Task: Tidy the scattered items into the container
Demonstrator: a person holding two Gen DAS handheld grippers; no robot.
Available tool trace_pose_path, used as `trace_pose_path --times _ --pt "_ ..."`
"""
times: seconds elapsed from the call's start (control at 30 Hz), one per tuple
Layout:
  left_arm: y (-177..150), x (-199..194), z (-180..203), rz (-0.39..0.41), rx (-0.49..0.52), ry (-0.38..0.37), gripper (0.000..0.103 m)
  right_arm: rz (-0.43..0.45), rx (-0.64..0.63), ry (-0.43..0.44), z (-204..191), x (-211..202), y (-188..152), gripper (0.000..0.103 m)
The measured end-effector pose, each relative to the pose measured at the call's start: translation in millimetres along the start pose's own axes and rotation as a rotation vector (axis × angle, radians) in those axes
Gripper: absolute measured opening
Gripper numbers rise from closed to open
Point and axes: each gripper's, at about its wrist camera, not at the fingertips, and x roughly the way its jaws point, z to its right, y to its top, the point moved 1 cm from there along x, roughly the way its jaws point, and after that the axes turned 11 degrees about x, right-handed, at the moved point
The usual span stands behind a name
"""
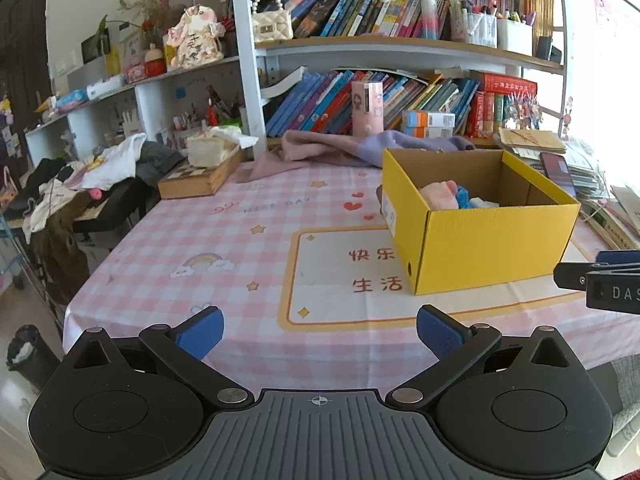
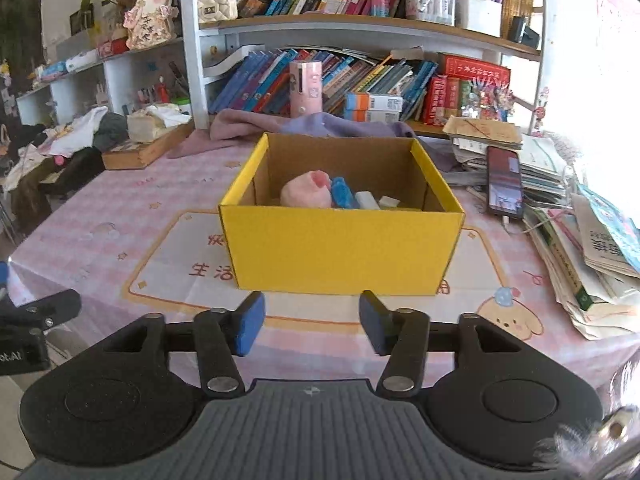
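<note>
Left gripper first: jaws spread wide, blue pads far apart, nothing between them, only the pink checked tablecloth below. Right gripper has its jaws parted too, narrower than the left, and they're empty, with the cloth showing through the gap.

Just ahead of the right gripper sits the box, yellow outside, brown card inside, open at the top. Its near wall faces the right camera square on; from the left view the box stands off to the right, one corner turned toward the lens. It rests partly on the white panel with the orange border printed on the cloth.

Inside, against the left part of the floor, lies a pink plush, rounded, with a redder patch on top. Touching its right side is a blue toy. Next to that, two small white blocks. The left view catches the same pile peeking over the rim: pink plush, blue toy.

Outward now. A phone lies on a paper stack right of the box. A purple cloth is bunched behind the box, and bookshelves fill the back.
</note>
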Motion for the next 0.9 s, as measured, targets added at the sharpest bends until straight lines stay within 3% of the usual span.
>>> trace_pose_path --times 0.37,0.9 --pt "-13.6 -2.1 -5.3 -0.025 -0.001 -0.028 0.103 0.005 -0.012 -0.011 -7.8 -12.3 -21.7 0.086" --pt "-21.3 -0.8 -13.8 -0.052 -0.03 -0.04 0.103 -0.014 -0.034 0.019 -21.0 -11.2 -25.3 0.096"
